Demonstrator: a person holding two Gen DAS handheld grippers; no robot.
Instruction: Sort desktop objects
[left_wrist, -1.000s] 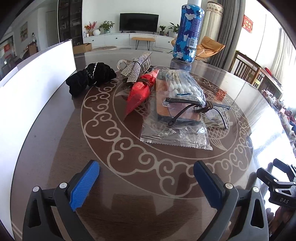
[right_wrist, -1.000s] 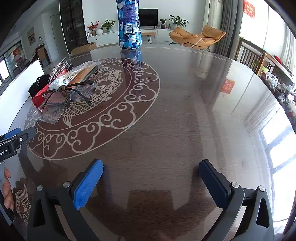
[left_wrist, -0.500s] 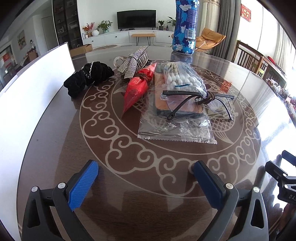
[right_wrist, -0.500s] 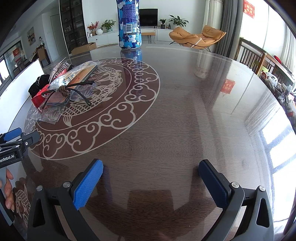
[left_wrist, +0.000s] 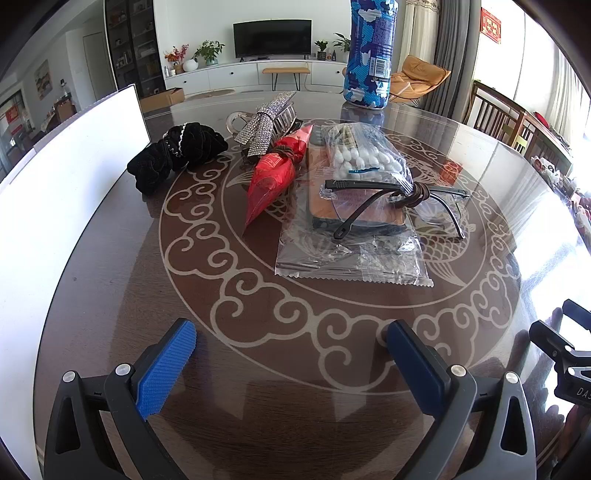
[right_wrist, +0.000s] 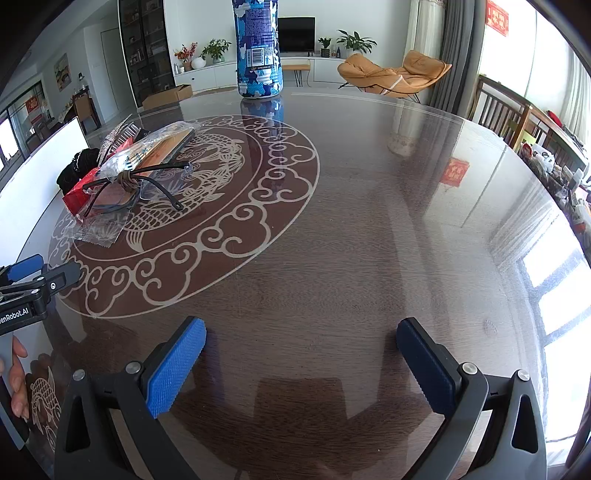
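A heap of objects lies on the round glass-topped table (left_wrist: 110, 280): a black scrunchie (left_wrist: 173, 155), a rhinestone hair clip (left_wrist: 266, 122), a red cone-shaped packet (left_wrist: 271, 177), a bag of cotton swabs (left_wrist: 364, 155) on a clear wrapper (left_wrist: 347, 258), and black-framed glasses (left_wrist: 391, 201) with a brown tie wound round them. My left gripper (left_wrist: 290, 358) is open and empty, well short of the heap. My right gripper (right_wrist: 301, 360) is open over bare table, with the heap (right_wrist: 122, 177) far to its left.
A tall blue camouflage can (left_wrist: 369, 55) stands beyond the heap. A white board (left_wrist: 55, 192) runs along the table's left edge. The right gripper's tip (left_wrist: 565, 347) shows at the left view's right edge; a hand (right_wrist: 16, 373) holds the left gripper. Chairs stand past the table's right side.
The left gripper has drawn back and lifted slightly, so the heap sits a little farther off and more centred. The right gripper has stayed still.
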